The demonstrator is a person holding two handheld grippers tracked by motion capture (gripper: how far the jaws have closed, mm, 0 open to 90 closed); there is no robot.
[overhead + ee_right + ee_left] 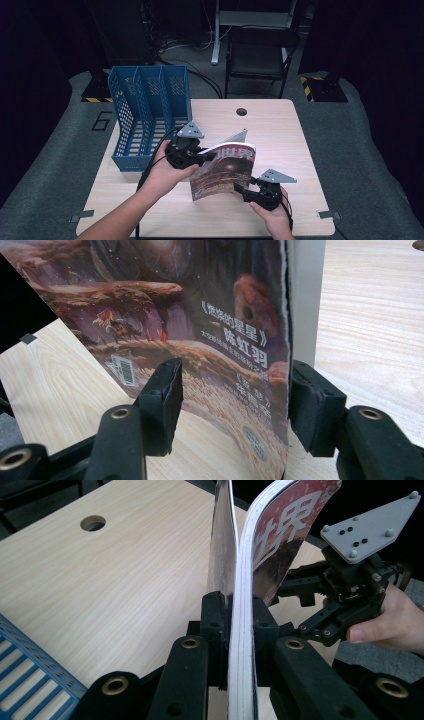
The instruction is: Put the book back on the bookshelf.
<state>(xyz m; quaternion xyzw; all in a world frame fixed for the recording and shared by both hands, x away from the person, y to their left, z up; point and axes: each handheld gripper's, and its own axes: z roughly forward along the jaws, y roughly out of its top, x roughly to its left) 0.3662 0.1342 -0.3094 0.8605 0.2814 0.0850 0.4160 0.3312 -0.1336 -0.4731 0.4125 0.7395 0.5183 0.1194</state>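
Jaws of the left gripper (200,156) are clamped on the magazine (225,170), held upright over the table (280,130); right gripper (243,191) gapes around its lower edge. Probably headed for the blue file rack (145,115) next.

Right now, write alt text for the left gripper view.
The left gripper is shut on the edge of a magazine held upright over a wooden table. Beyond it, a hand holds the right gripper at the cover. A blue file rack sits lower left.
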